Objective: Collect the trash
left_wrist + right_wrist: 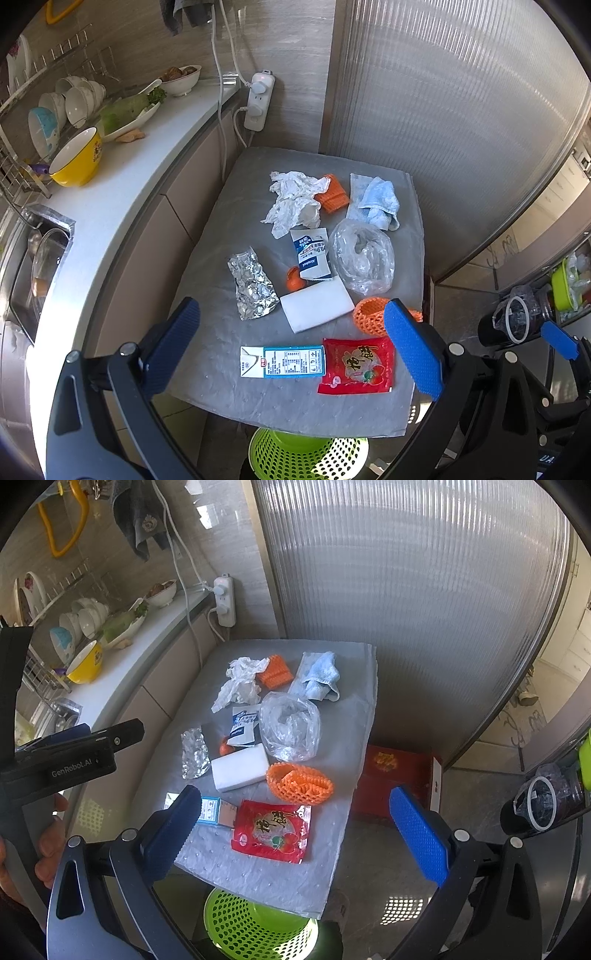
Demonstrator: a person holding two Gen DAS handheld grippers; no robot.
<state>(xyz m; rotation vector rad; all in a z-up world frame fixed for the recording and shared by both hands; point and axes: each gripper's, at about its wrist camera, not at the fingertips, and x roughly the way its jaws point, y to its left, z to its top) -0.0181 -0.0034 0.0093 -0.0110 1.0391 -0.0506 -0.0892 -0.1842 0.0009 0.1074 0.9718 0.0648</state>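
Both the left gripper [295,354] and right gripper [295,830] hang wide and hold nothing above the near edge of the table [221,391], with the green basket [255,926] just below that edge. Nearest lie the red packet [271,830] and the carton [282,362], touching. Best to start there: close on the red packet's free edge, lift clear, drop it into the basket. Farther back wait foil [253,286], orange netting [299,782] and tissue [293,201].

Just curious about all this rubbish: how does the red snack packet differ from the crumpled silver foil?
The red printed snack packet lies flat and smooth at the grey mat's near edge; the crumpled silver foil is wrinkled, plain and further back left. Both lie loose on the mat, untouched.
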